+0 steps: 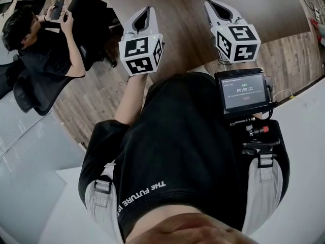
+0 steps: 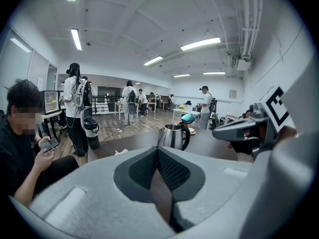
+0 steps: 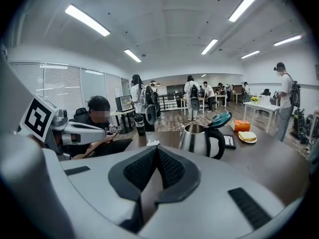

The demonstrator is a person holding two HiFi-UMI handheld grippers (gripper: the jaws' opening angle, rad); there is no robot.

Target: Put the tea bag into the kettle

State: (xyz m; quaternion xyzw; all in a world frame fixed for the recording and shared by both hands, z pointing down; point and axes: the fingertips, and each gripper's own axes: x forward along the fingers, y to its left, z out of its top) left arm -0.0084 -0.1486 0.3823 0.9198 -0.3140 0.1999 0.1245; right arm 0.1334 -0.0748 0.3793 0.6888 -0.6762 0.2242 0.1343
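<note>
A steel kettle (image 2: 174, 136) with a black handle stands on the dark table, its teal lid (image 3: 221, 119) hinged open. The right gripper view shows the kettle (image 3: 199, 139) just ahead and to the right. A small white packet (image 3: 152, 143), perhaps the tea bag, lies on the table to the kettle's left, and it also shows as a packet (image 2: 121, 152) in the left gripper view. My left gripper (image 1: 148, 9) and right gripper (image 1: 209, 3) hover side by side over the near table edge. Both are shut and hold nothing.
Behind the kettle lie an orange box (image 3: 241, 125), a pale slab on a plate (image 3: 247, 136) and a flat black device (image 3: 229, 141). A seated person (image 1: 35, 39) with a phone is close on the left of the table (image 1: 183, 34). Several people stand farther back.
</note>
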